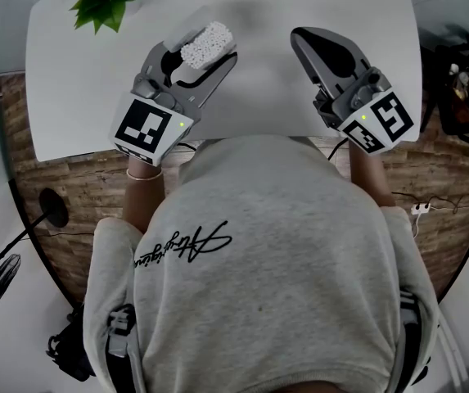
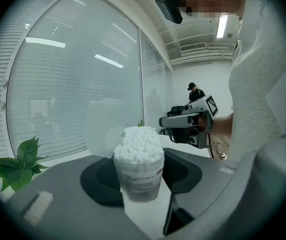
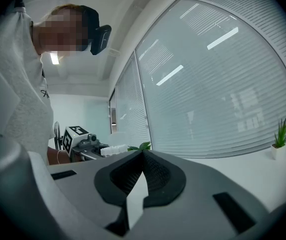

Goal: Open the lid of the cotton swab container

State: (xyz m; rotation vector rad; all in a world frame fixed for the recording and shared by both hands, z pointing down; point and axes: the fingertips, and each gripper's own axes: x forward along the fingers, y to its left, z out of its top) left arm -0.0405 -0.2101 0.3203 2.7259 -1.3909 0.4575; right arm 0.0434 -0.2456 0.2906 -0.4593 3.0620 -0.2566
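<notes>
White table; green plant at far left corner.

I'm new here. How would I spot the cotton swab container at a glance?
Start at the white table and find the left gripper, on the side nearest the small green plant. The cotton swab container is clamped between its jaws: a small clear tub heaped with white swab tips, its lid flipped open. The right gripper holds nothing.

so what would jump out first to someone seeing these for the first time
The clear plastic cup packed with white cotton swabs, held in the left gripper, its translucent lid standing open behind it. To its right over the white table, the right gripper is shut and empty.
</notes>
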